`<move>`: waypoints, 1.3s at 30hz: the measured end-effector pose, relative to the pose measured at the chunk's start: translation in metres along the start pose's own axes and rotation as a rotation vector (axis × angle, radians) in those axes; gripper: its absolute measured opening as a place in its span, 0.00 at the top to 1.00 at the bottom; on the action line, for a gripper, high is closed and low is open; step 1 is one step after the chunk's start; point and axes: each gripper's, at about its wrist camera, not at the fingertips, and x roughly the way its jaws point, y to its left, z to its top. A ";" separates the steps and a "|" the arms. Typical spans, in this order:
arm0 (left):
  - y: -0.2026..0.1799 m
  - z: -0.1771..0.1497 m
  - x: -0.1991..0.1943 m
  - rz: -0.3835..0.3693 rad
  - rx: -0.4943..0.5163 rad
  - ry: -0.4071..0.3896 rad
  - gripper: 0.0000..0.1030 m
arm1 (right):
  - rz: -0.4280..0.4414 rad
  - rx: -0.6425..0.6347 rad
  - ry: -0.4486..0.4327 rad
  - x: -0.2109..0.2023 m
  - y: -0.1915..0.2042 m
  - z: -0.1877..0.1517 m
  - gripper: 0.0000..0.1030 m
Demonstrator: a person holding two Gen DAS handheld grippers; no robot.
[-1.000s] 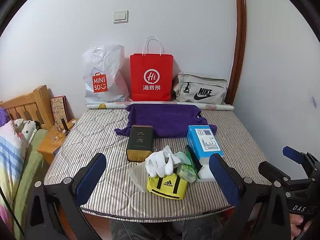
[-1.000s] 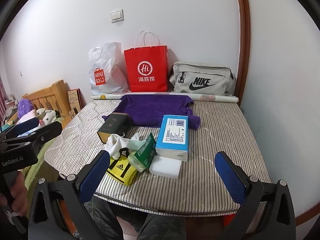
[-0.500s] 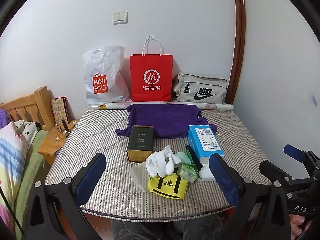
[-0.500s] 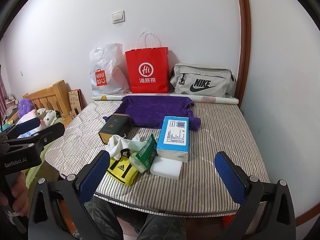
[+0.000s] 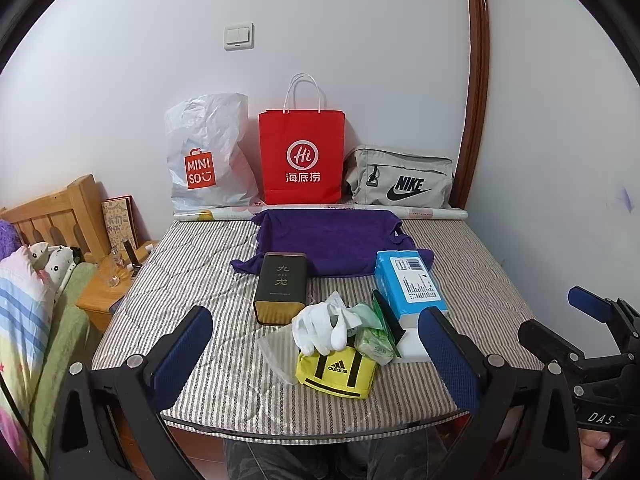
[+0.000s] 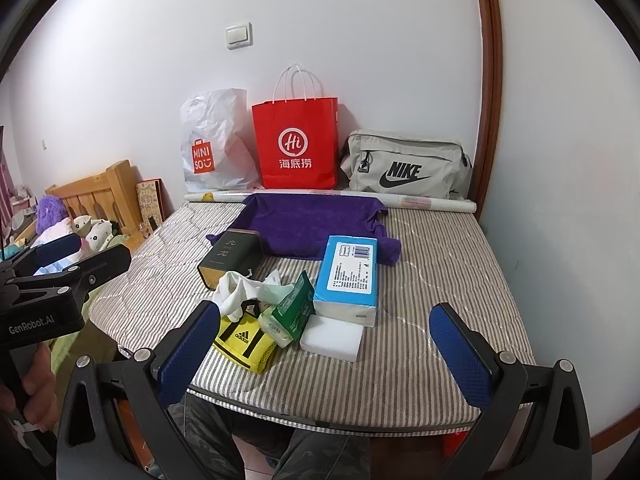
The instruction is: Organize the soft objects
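Note:
A pile lies at the front of the striped mattress (image 5: 192,276): white gloves (image 5: 320,326), a yellow Adidas pouch (image 5: 340,370), a green tissue pack (image 5: 374,346), a white sponge block (image 6: 332,336) and a blue tissue box (image 5: 408,284). A purple cloth (image 5: 332,240) is spread behind them, with a dark tin box (image 5: 282,286) on its front edge. My left gripper (image 5: 316,352) is open and empty, held short of the pile. My right gripper (image 6: 324,352) is open and empty in front of the sponge.
A white Miniso bag (image 5: 208,152), a red paper bag (image 5: 302,158) and a grey Nike bag (image 5: 400,182) stand against the back wall behind a paper roll (image 5: 320,212). A wooden headboard (image 5: 52,216), a nightstand (image 5: 108,292) and bedding are at the left.
Both views have shifted very slightly; the objects on the mattress have not moved and both grippers stay open.

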 end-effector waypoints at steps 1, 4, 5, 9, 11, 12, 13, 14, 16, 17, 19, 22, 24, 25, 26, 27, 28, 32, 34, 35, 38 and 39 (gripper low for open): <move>0.001 0.000 0.000 0.001 0.001 0.000 0.00 | 0.000 0.000 -0.001 0.000 0.000 0.000 0.00; 0.002 0.000 -0.001 0.001 0.001 0.001 0.00 | 0.001 -0.001 -0.001 0.000 0.000 0.000 0.00; 0.000 0.000 0.000 0.001 0.001 0.000 0.00 | 0.000 0.000 -0.001 0.000 0.000 0.000 0.00; 0.001 0.000 -0.001 0.002 0.002 0.000 0.00 | 0.000 0.000 -0.001 0.000 0.000 0.000 0.00; 0.000 0.000 0.000 0.001 0.002 0.000 0.00 | 0.000 -0.001 -0.001 0.000 0.001 0.000 0.00; 0.000 0.000 0.000 0.001 0.002 -0.001 0.00 | 0.000 -0.002 -0.002 0.000 0.001 0.000 0.00; 0.000 0.000 0.000 0.001 0.003 -0.001 0.00 | -0.001 0.000 -0.002 0.000 0.001 0.000 0.00; 0.000 0.000 0.000 0.001 0.003 0.000 0.00 | 0.000 0.000 -0.002 0.000 0.001 0.000 0.00; -0.001 0.000 0.000 0.001 0.003 -0.001 0.00 | 0.001 -0.001 -0.002 -0.001 0.001 0.000 0.00; 0.000 0.000 -0.001 0.001 0.004 -0.001 0.00 | 0.001 -0.002 -0.003 -0.001 0.002 0.000 0.00; 0.001 0.000 -0.001 -0.001 0.005 -0.001 0.00 | 0.002 -0.003 -0.004 -0.001 0.002 0.000 0.00; 0.002 0.000 -0.002 -0.002 0.007 0.000 0.00 | 0.002 -0.004 -0.004 -0.001 0.002 0.001 0.00; 0.004 0.000 -0.003 -0.003 0.008 -0.001 0.00 | 0.003 -0.003 -0.004 -0.001 0.002 0.001 0.00; 0.002 0.000 -0.002 -0.002 0.007 -0.001 0.00 | 0.003 -0.004 -0.005 -0.001 0.003 0.000 0.00; 0.002 0.000 -0.002 -0.002 0.006 -0.001 0.00 | 0.003 -0.004 -0.005 -0.001 0.003 0.000 0.00; 0.001 0.000 -0.002 -0.002 0.007 -0.002 0.00 | 0.005 -0.005 -0.005 -0.001 0.003 0.000 0.00; 0.001 -0.001 -0.002 -0.003 0.008 -0.003 0.00 | 0.011 -0.006 -0.005 -0.001 0.003 0.000 0.00; -0.002 -0.001 0.003 -0.009 0.020 0.001 0.00 | 0.031 -0.007 -0.005 0.001 0.002 -0.001 0.00; -0.005 -0.001 0.007 -0.004 0.028 0.001 0.00 | 0.025 -0.012 -0.002 0.005 0.001 0.000 0.00; -0.006 0.000 0.010 -0.004 0.031 0.003 0.00 | 0.024 -0.016 0.002 0.006 0.002 -0.001 0.00; -0.006 -0.001 0.020 -0.006 0.033 0.016 0.00 | 0.030 -0.026 0.026 0.018 0.002 -0.003 0.00; -0.005 -0.001 0.024 -0.004 0.034 0.026 0.00 | 0.035 -0.027 0.037 0.023 0.002 -0.004 0.00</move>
